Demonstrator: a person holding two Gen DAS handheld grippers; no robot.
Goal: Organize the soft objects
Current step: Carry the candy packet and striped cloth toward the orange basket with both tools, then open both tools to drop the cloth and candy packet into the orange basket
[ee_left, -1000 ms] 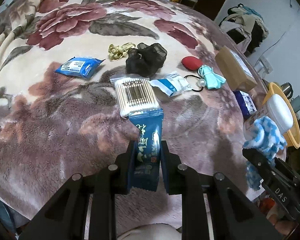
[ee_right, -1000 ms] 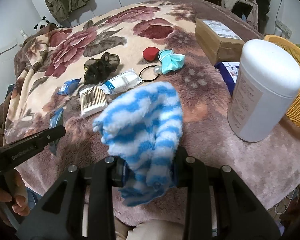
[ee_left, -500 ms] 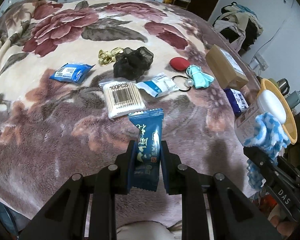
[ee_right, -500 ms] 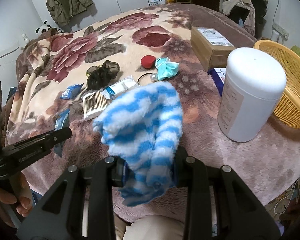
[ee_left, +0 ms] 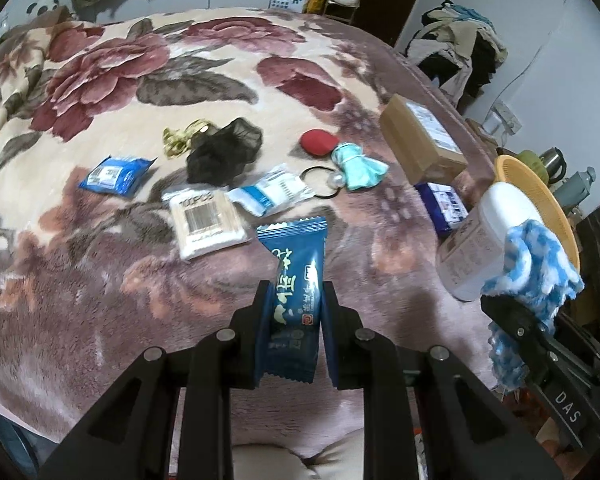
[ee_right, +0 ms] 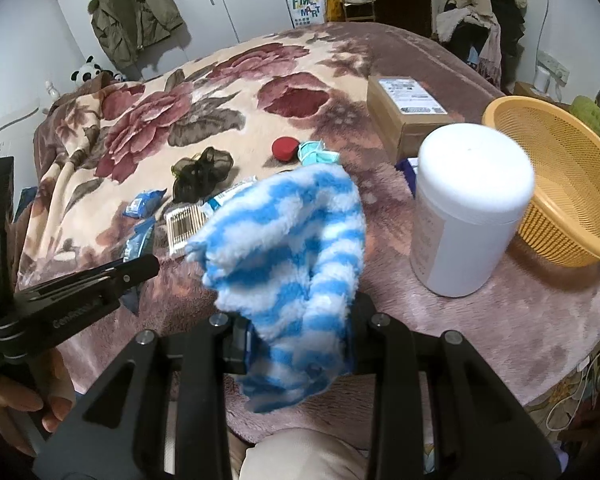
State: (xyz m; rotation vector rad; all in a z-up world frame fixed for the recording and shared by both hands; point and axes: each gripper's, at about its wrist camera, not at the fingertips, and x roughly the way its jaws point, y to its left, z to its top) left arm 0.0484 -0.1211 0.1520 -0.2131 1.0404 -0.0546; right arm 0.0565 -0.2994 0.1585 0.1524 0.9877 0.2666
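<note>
Above floral blanket (ee_left: 100,80), both tools (ee_left: 294,312) (ee_right: 296,328) raised, loaded.

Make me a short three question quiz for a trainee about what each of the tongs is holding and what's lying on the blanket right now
1. True or false: the left tongs are shut on a dark blue packet.
2. What do the right tongs hold? A) the black mesh scrunchie B) the blue and white fluffy sock C) the red round pad
3. Fill in: the white canister stands upright right beside the orange ____.

Key:
1. True; the packet is pinched between the two fingers, lifted off the floral blanket.
2. B
3. basket
</note>
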